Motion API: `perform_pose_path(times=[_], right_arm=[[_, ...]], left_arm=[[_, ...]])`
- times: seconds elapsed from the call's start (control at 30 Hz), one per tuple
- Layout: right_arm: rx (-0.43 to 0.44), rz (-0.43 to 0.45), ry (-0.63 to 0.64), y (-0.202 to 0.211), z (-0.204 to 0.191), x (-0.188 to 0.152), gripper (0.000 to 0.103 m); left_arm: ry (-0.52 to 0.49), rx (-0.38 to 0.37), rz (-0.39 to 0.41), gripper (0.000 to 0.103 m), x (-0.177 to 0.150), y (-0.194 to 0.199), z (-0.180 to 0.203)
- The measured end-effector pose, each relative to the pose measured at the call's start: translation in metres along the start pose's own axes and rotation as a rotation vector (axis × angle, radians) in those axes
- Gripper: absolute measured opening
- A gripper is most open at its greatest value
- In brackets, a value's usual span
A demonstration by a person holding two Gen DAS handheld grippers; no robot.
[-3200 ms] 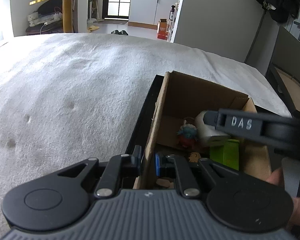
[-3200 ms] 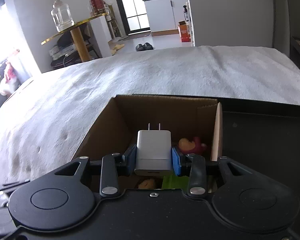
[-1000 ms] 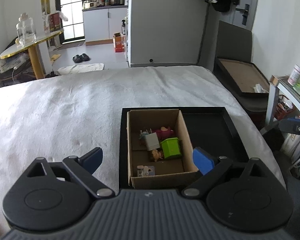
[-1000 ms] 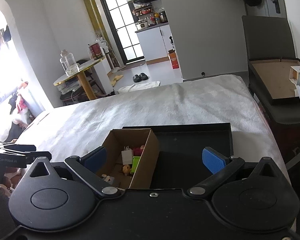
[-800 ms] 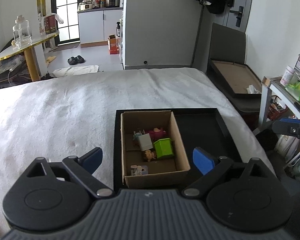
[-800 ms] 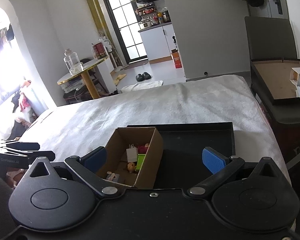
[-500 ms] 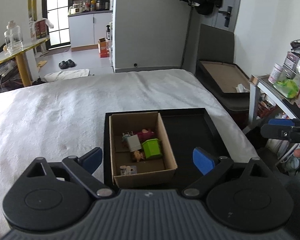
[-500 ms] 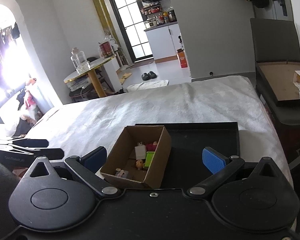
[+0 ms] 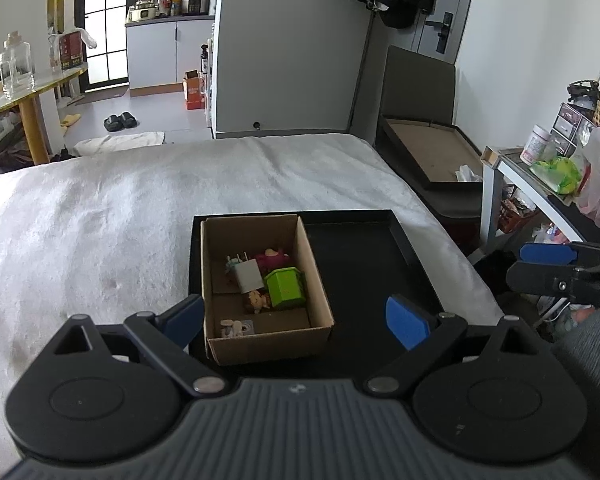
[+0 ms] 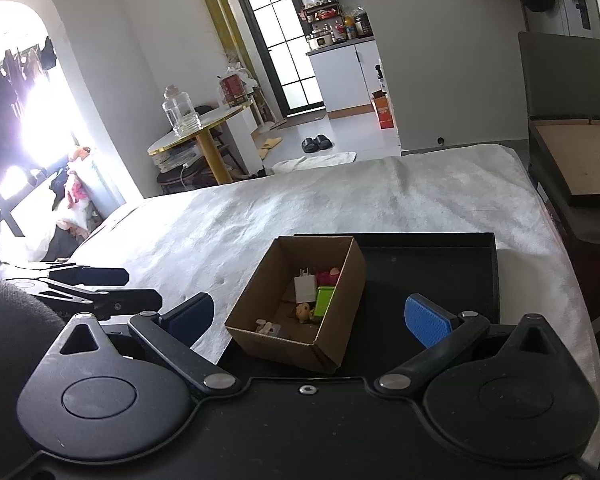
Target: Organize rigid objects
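Observation:
A brown cardboard box (image 9: pixel 318 276) (image 10: pixel 342 300) stands in the left half of a black tray (image 9: pixel 372 248) (image 10: pixel 428 264) on a white bedspread. Inside lie a white charger (image 9: pixel 247 275) (image 10: pixel 305 286), a green block (image 9: pixel 285 287) (image 10: pixel 325 300), a pink toy (image 9: pixel 274 257) (image 10: pixel 327 277), a small doll head (image 9: pixel 257 301) (image 10: pixel 303 311) and a pale figure (image 9: pixel 236 326) (image 10: pixel 269 326). My left gripper (image 9: pixel 294 320) and right gripper (image 10: pixel 310 314) both hover open and empty above the bed's near edge, well back from the box.
The white bedspread (image 9: pixel 100 208) stretches left and behind the tray. A dark chair holding a flat cardboard tray (image 9: pixel 428 148) stands right of the bed. A cluttered shelf (image 9: pixel 556 168) is at far right. A round gold-legged table with a glass jar (image 10: pixel 184 120) stands beyond.
The right gripper let go of the white charger into the box. Both grippers opened and drew up and back, so the box and tray now look small and distant.

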State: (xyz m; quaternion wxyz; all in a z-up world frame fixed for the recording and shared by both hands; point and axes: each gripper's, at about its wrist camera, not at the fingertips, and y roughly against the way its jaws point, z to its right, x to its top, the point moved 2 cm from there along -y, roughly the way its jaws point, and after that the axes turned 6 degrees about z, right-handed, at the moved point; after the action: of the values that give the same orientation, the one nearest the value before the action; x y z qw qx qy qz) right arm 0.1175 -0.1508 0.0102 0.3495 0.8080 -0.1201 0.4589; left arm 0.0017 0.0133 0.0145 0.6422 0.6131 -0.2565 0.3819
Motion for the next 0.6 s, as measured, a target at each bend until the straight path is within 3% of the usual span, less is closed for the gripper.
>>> perform_pose_path(times=[0.1, 0.6], right_arm=[[0.029, -0.006, -0.016, 0.002, -0.004, 0.0, 0.103], [0.011, -0.039, -0.057, -0.006, -0.005, -0.008, 0.103]], left_arm=[[-0.004, -0.004, 0.004, 0.097, 0.0, 0.001, 0.003], [-0.008, -0.019, -0.013, 0.097, -0.002, -0.008, 0.006]])
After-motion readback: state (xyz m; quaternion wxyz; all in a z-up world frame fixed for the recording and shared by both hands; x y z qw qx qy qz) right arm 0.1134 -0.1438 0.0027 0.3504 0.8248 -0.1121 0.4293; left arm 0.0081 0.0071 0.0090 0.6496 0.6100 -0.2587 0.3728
